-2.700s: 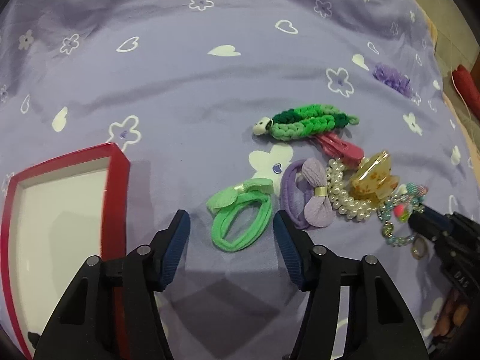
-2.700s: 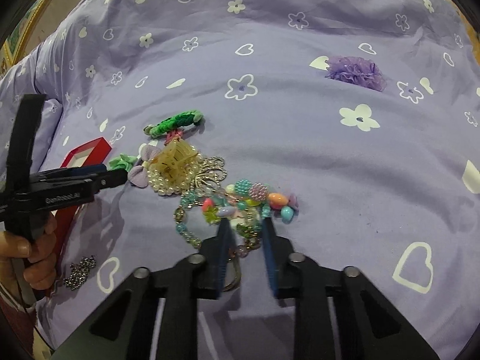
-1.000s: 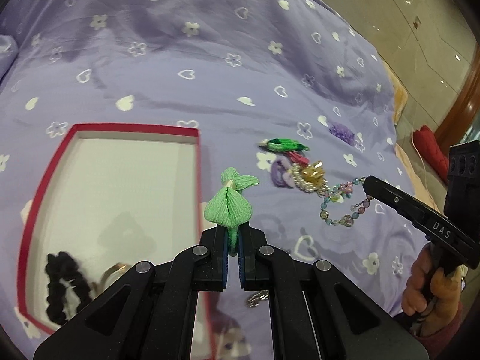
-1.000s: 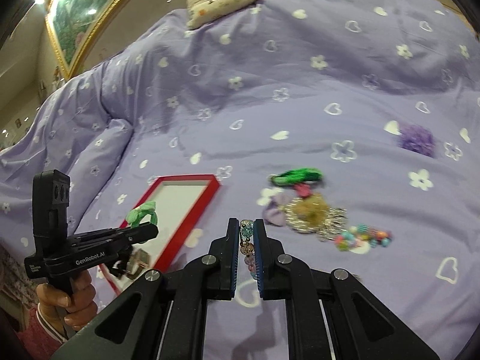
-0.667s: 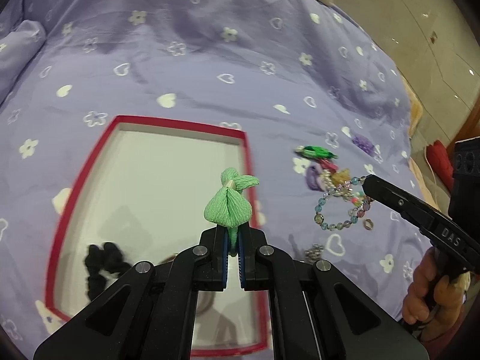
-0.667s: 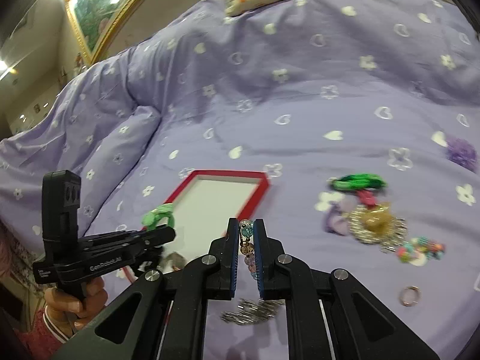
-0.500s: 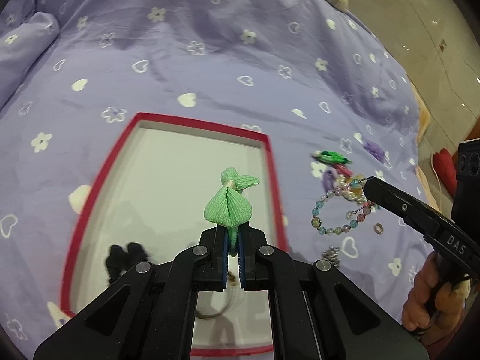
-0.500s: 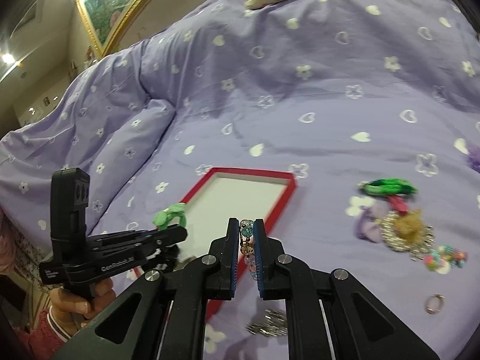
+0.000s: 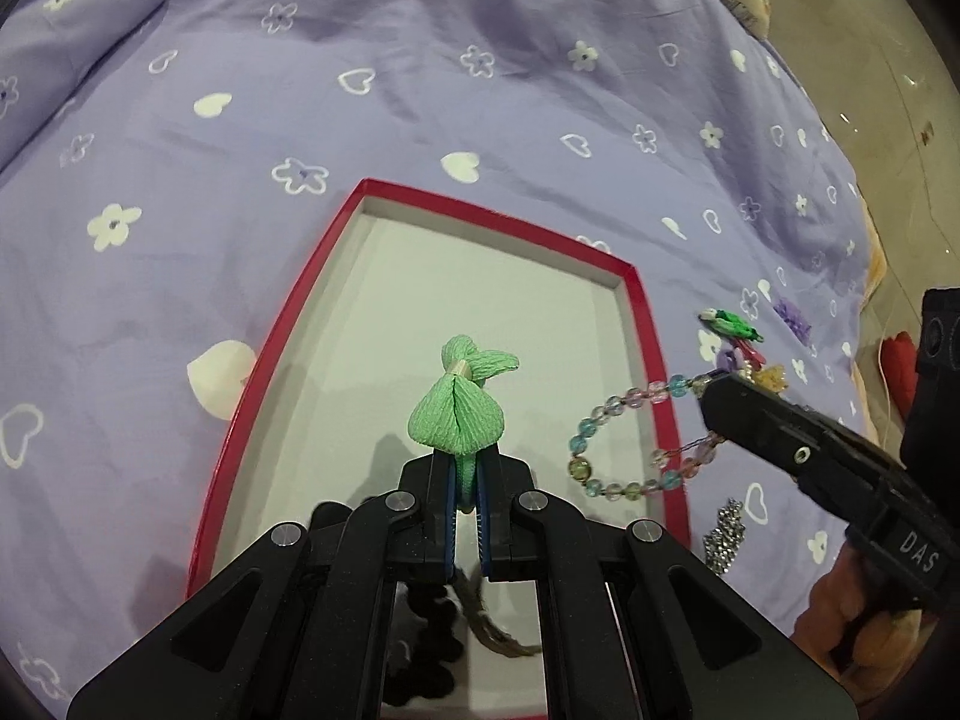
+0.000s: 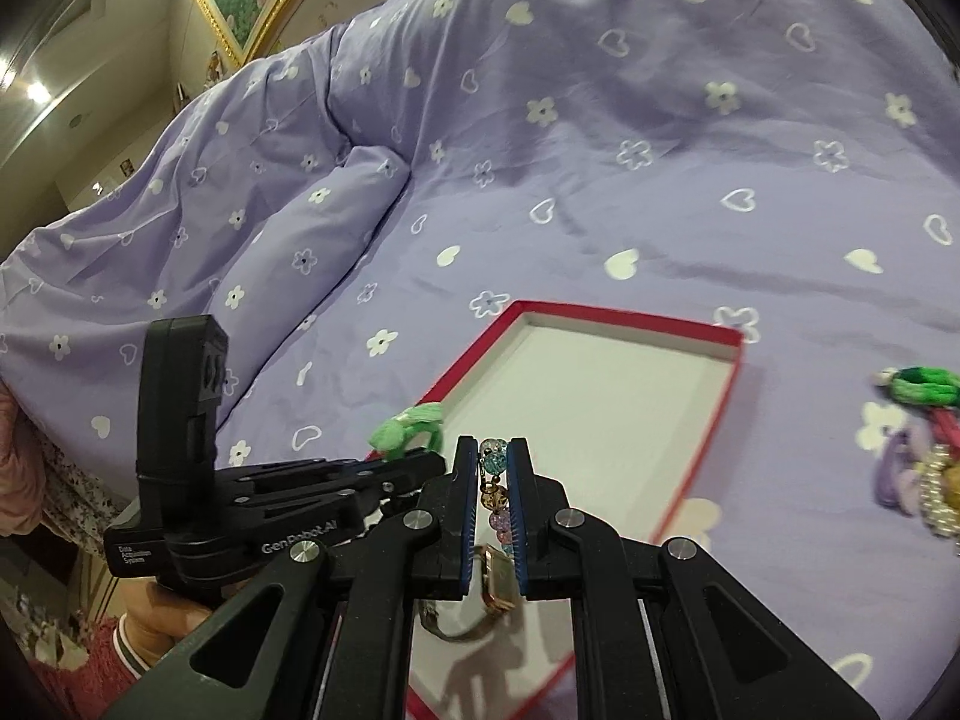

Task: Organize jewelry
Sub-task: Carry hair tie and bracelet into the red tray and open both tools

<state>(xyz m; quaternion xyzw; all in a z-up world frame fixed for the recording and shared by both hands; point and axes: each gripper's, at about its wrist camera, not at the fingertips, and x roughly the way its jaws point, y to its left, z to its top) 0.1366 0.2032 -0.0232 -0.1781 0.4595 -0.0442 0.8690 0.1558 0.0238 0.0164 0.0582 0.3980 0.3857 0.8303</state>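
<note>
Both tongs clamped for drop-off over red box (image 9: 645, 324) at frame ctr: left tongs (image 9: 465, 507) on green hair tie (image 9: 459, 414), right tongs (image 10: 493, 504) on bead bracelet (image 9: 606, 438); box contents w/ black item, prob. scrunchie.

On the purple bedspread (image 9: 420, 90): 1 red tray (image 9: 651, 354), 2 handheld grippers, the left gripper (image 9: 465, 519) and the right gripper (image 10: 493, 516), and 1 silver chain (image 9: 726, 534). Between closed fingers: 1 green hair tie (image 9: 459, 414) and 1 beaded bracelet (image 9: 606, 456). Beyond the tray: 1 green braided clip (image 10: 921, 384), 1 purple scrunchie (image 9: 792, 315), and 1 tangled heap of pearls and bows, too small to count.
</note>
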